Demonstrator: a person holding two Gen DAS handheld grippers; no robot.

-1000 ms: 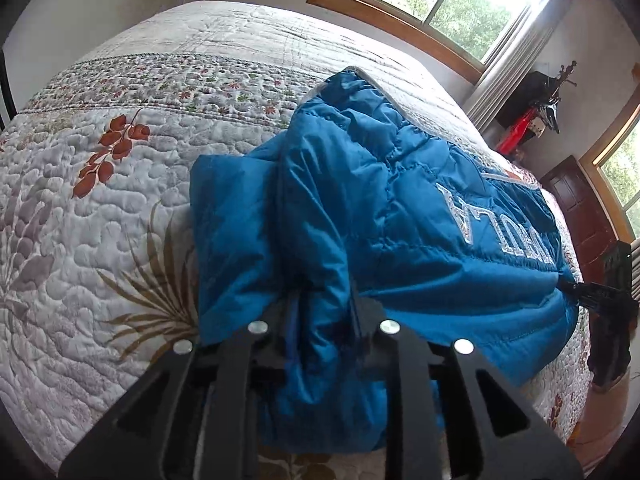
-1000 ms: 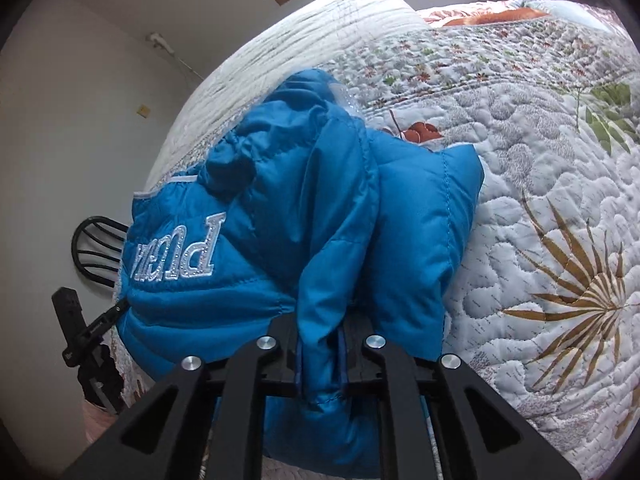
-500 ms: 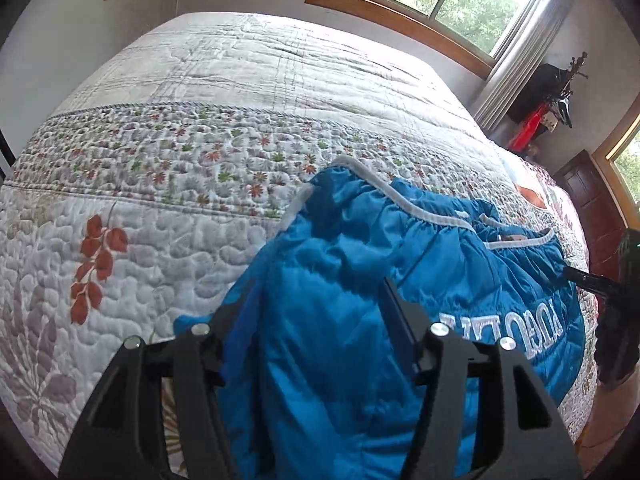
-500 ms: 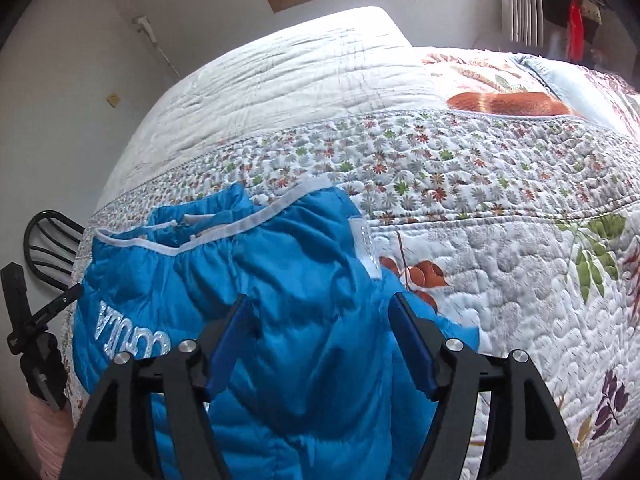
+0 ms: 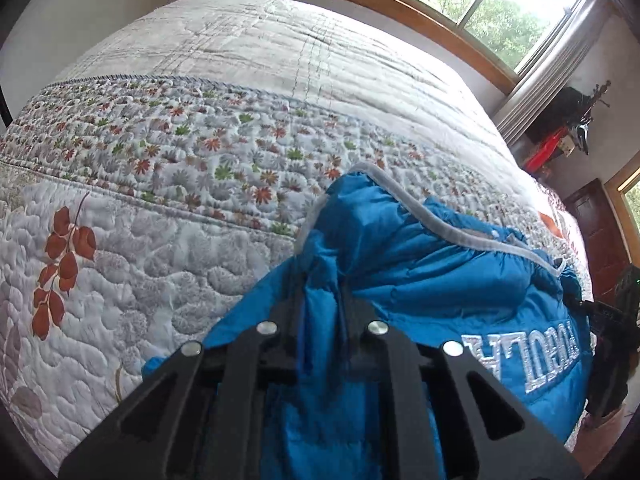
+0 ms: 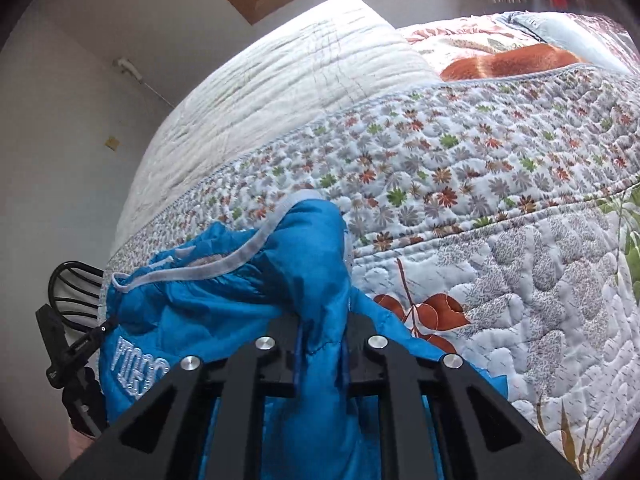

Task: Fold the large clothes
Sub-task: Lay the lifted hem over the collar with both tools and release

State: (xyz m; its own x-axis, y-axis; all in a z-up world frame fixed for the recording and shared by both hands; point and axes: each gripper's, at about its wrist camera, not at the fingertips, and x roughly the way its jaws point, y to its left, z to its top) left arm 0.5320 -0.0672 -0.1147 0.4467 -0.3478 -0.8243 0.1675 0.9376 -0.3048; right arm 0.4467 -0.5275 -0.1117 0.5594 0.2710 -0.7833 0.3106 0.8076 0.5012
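A blue puffer jacket with white embroidered lettering lies bunched on the quilted floral bedspread. Its grey-trimmed edge faces away from me. My left gripper is shut on a raised fold of the blue fabric near that trimmed corner. In the right wrist view the same jacket fills the lower left. There my right gripper has its jaws closing, and the pads pinch a ridge of blue fabric. The right gripper's black body shows at the jacket's far side.
The bedspread stretches wide beyond the jacket, with a patterned pillow at its far end. A black chair back stands off the bed's left side. A wooden window frame and a dark door line the walls.
Both grippers let go of the folded sleeve part, opened wide and moved forward over the jacket. They have closed again on fabric near the grey-trimmed edge.
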